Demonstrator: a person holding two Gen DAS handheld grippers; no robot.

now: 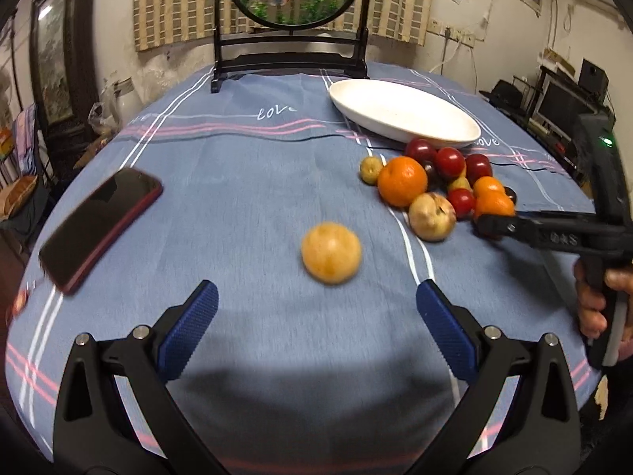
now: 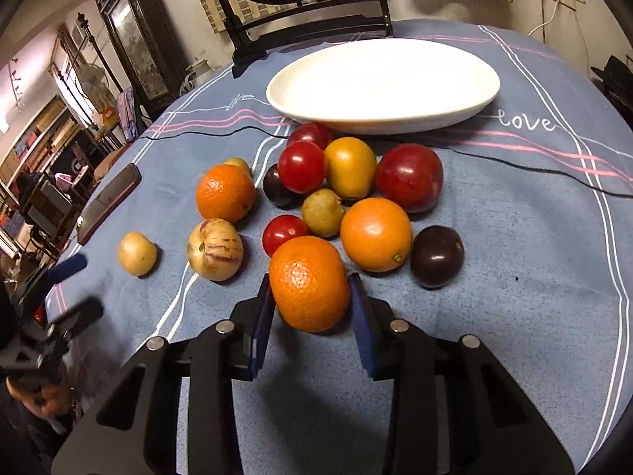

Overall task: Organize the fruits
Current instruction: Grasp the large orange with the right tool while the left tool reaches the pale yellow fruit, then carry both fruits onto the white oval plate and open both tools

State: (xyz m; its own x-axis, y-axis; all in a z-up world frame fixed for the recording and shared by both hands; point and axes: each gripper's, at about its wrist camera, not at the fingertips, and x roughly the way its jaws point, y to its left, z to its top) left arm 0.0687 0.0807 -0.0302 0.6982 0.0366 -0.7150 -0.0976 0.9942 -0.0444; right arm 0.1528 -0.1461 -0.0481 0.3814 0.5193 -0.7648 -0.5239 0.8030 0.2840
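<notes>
A pile of fruit lies on the blue tablecloth in front of a white oval plate [image 2: 379,79], also in the left wrist view [image 1: 399,111]. My right gripper [image 2: 312,301] is shut on an orange [image 2: 308,281] at the near edge of the pile; in the left wrist view it [image 1: 484,223] reaches in from the right. My left gripper [image 1: 316,304] is open and empty, just short of a lone yellowish fruit [image 1: 331,252], which shows at the left in the right wrist view [image 2: 136,253].
A dark red phone [image 1: 99,229] lies on the left of the table. A round screen on a black stand [image 1: 292,59] is at the back. A black cable [image 2: 534,166] runs across the cloth below the plate. A striped pale fruit [image 2: 214,248] lies beside the pile.
</notes>
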